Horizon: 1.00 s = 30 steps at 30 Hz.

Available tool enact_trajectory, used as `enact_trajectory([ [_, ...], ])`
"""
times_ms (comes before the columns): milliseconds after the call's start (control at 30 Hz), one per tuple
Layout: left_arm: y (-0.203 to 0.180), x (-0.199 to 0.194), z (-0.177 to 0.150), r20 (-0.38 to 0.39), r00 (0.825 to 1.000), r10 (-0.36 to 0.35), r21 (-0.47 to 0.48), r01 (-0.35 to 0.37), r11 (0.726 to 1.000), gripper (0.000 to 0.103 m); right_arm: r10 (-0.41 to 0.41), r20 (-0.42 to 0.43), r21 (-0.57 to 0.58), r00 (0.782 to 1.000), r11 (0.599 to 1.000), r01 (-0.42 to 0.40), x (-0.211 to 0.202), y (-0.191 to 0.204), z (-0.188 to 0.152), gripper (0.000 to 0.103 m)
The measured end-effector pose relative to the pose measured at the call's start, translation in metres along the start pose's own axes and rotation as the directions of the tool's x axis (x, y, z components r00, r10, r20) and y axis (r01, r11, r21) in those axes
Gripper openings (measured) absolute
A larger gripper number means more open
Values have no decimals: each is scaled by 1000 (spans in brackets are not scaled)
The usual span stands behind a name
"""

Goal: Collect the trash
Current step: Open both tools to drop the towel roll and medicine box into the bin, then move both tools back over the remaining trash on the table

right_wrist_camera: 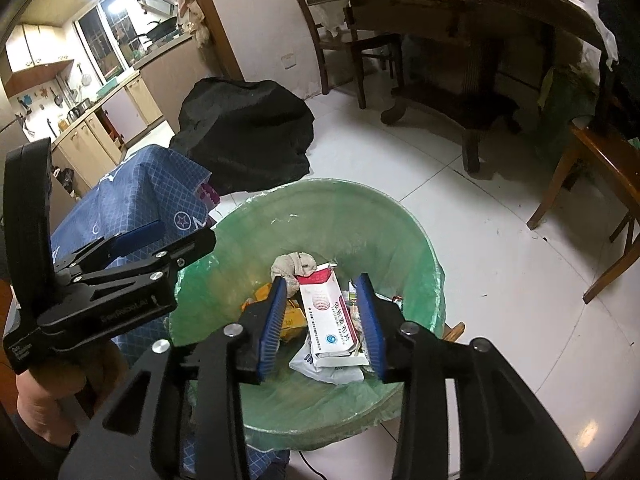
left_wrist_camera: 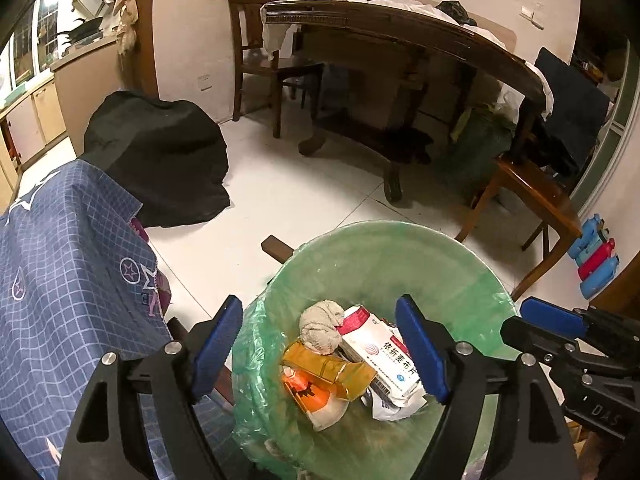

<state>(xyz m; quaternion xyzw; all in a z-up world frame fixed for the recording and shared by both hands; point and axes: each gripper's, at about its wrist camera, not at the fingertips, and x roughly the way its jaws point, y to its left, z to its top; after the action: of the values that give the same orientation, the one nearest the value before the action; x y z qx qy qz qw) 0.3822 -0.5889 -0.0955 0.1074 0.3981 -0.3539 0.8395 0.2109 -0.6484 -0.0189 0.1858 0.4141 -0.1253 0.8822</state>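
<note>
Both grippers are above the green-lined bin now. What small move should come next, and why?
Probably lift both grippers away from the bin. The left gripper and right gripper are open with nothing between their pads, and the medicine box, yellow carton and crumpled tissue already lie inside.

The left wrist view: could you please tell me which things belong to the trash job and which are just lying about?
Job:
- green-lined bin
- white-and-red box
- crumpled tissue
- yellow packet

Lying about:
- black cover
- blue checked cloth
- dining table
- chairs
</note>
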Motion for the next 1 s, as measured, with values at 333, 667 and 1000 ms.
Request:
enact_trajectory([
  [333,10,-49,-14,66,998,15,2,-16,1000,82,38,146,-8,989,999,-37,-47,14,-8,88],
  [667,78,-143,-79,138,988,76,-29,-73,997,86,119,270,-141,956,986,-83,-92,72,-39,95],
  [1000,188,-238,-161,153,963,221,-139,-201,970,86,248,219,-241,944,951,-194,-89,137,-71,97],
])
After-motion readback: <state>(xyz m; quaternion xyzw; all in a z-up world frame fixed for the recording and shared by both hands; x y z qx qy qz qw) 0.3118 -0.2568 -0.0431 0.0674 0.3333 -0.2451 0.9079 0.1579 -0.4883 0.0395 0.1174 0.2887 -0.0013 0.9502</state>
